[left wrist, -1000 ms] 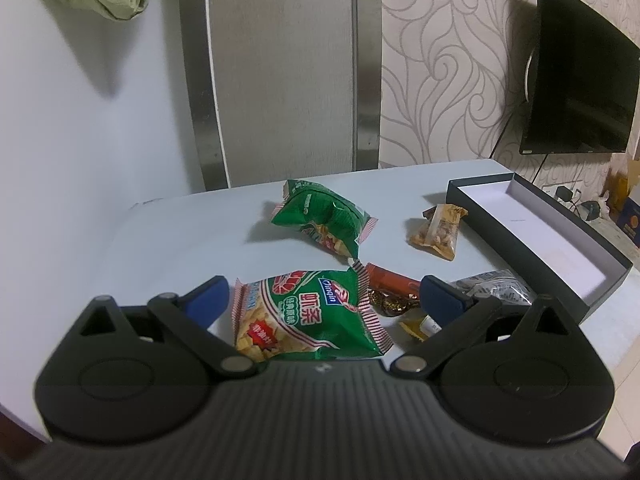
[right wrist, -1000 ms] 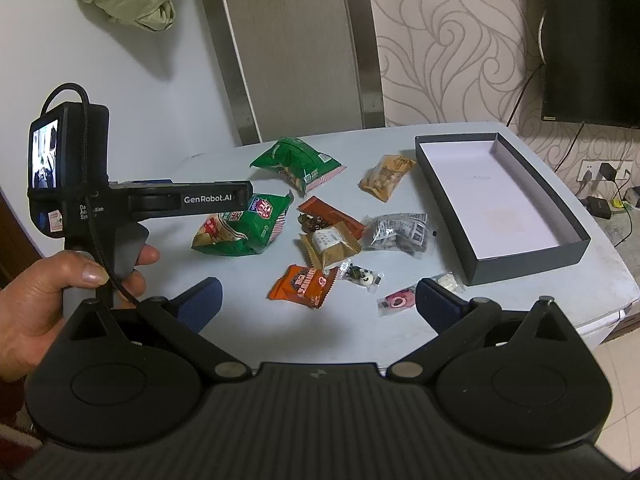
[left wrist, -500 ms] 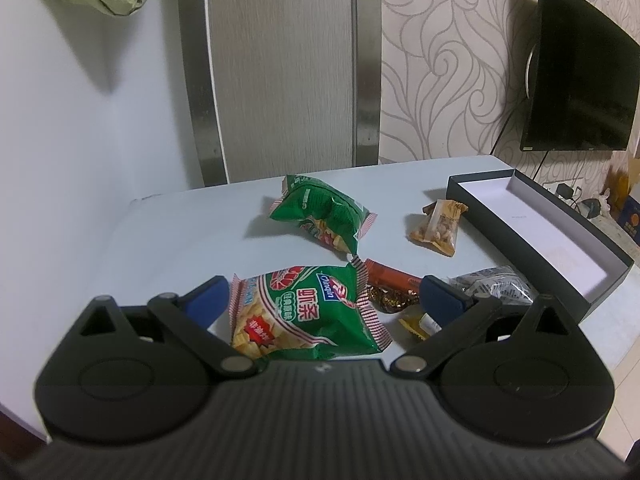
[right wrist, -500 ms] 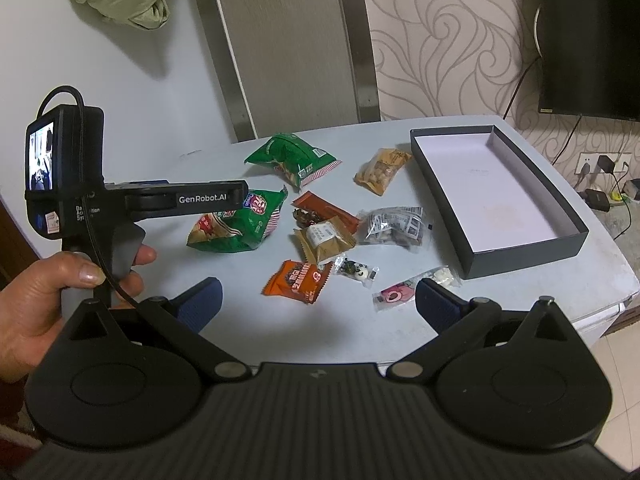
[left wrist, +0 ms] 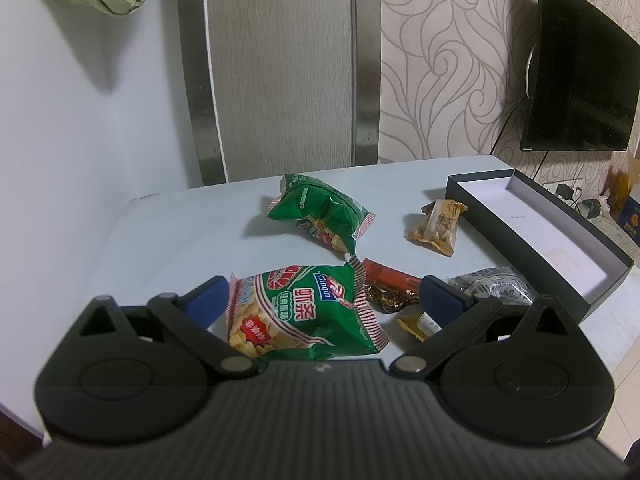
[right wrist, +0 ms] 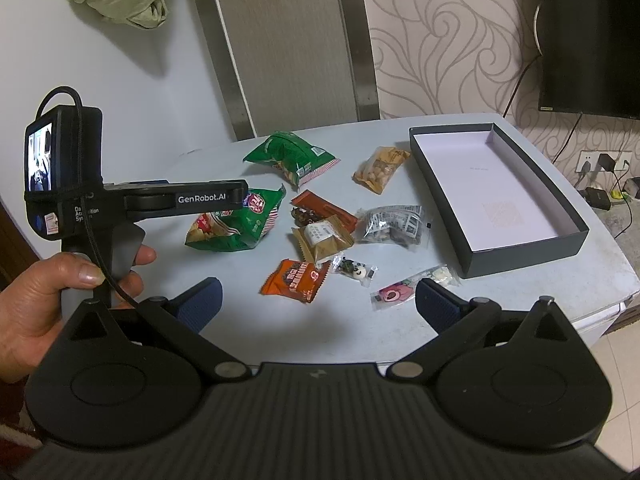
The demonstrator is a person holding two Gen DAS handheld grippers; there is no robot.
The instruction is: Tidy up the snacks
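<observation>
Several snack packs lie on the white table (right wrist: 224,292). My left gripper (left wrist: 320,300) is open, its blue fingers on either side of a green shrimp-chip bag (left wrist: 304,316), not pinching it. In the right wrist view a hand (right wrist: 60,292) holds that left gripper (right wrist: 236,198) just over the same bag (right wrist: 236,224). My right gripper (right wrist: 318,302) is open near the table's front edge and holds nothing. An orange pack (right wrist: 296,280) and a pink strawberry pack (right wrist: 400,292) lie just beyond it. The open black box (right wrist: 496,200) at the right has nothing in it.
A second green bag (right wrist: 290,158) and a peanut pack (right wrist: 382,166) lie farther back. Between them and the front sit a red-brown bar (right wrist: 320,208), a tan pack (right wrist: 324,240), a grey pack (right wrist: 394,224) and a panda candy (right wrist: 354,270). A TV (left wrist: 580,92) hangs at the right.
The left gripper has tipped slightly upward and edged a little to the right over the shrimp-chip bag. Both grippers stay open and no snack has moved.
</observation>
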